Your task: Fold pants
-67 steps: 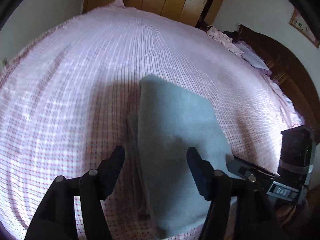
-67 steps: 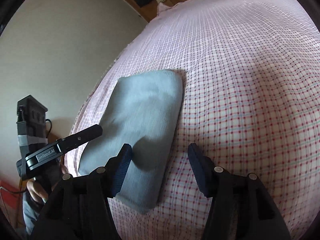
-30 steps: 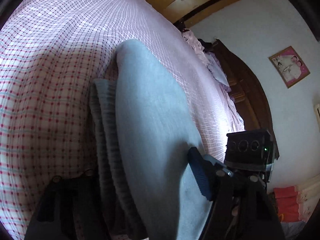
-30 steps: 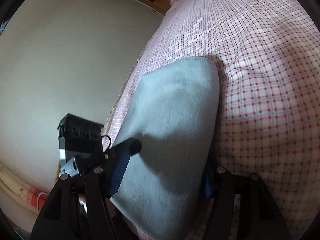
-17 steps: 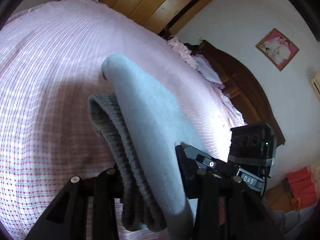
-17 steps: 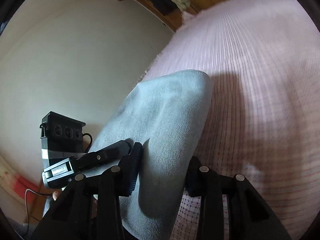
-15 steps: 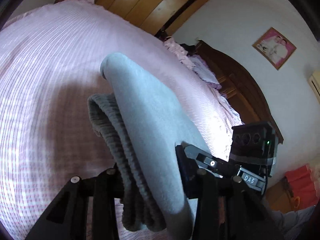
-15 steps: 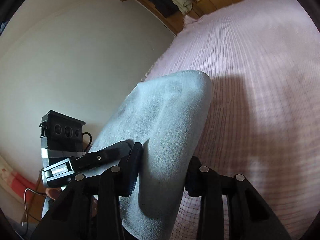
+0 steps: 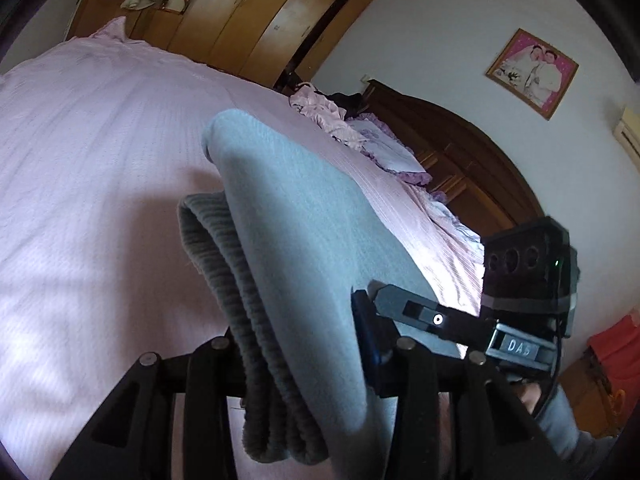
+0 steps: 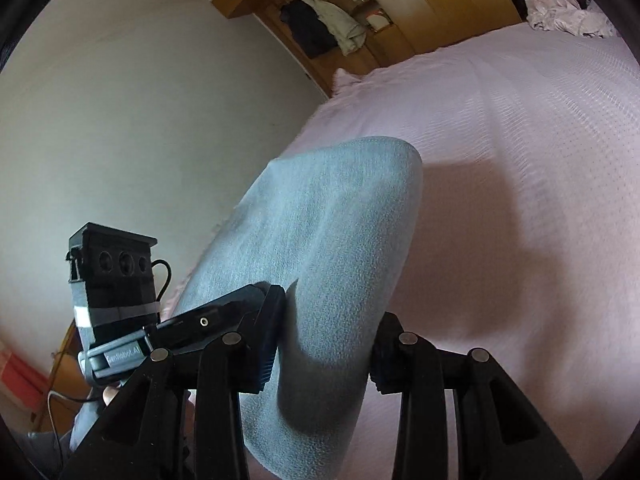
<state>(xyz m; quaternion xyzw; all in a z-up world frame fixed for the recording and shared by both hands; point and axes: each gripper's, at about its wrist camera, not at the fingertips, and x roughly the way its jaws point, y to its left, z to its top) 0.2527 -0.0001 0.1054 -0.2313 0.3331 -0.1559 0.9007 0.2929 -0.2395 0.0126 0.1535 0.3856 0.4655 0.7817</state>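
Item: folded grey pants (image 9: 304, 248), a thick bundle of stacked layers with the ribbed edges showing on the left. We held it lifted clear of the pink bedspread (image 9: 88, 168), its far end raised. Left gripper (image 9: 296, 344): fingers clamped on the bundle's near end. Right gripper (image 10: 324, 344): likewise closed on the near end, from the right side. Step, as we judged it: folding finished, bundle being carried. Next move called for both grips to travel level together, so the layers would not slide apart. Surroundings: wooden wardrobe (image 9: 256, 20) far; dark headboard (image 9: 472, 168) right; framed photo (image 9: 532, 72) above it.
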